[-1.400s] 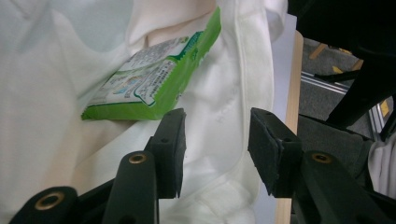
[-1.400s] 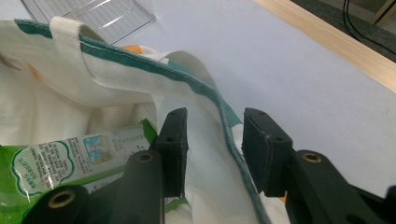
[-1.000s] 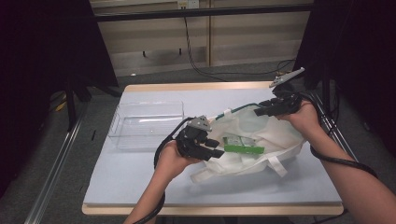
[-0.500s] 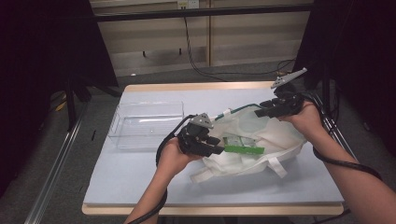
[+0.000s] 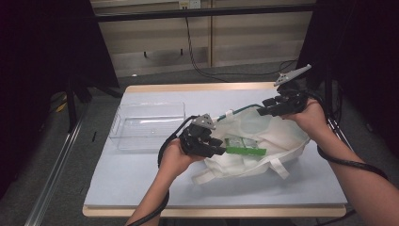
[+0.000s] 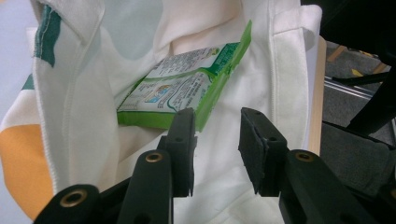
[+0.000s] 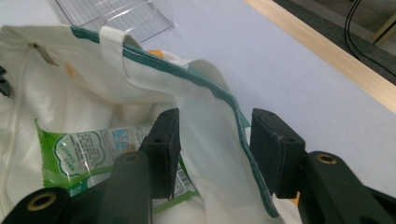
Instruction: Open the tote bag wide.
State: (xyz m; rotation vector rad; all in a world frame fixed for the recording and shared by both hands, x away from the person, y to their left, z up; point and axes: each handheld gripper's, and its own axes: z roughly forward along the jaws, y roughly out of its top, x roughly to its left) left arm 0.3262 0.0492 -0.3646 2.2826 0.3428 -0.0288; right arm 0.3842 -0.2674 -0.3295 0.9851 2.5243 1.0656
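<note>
1. Green snack packet [image 6: 187, 91] lies inside the white tote bag [image 5: 263, 136], long axis running across the bag's mouth toward my left gripper [image 6: 217, 135].
2. It looks light, flat and crinkly; I'd pinch its near edge.
3. Left jaws have just been closing, still apart, packet's corner beside one pad.
4. Right gripper [image 7: 215, 140] straddles the green-trimmed rim, jaws have just been opening, not clamped.
5. Clear tray [image 5: 148, 125] waits on the surface [image 5: 141, 174].

Fingers shifting at the bag
Your left gripper [image 6: 217, 140] has just been closing beside the packet [image 6: 187, 88]; nothing sits between its fingers.
</note>
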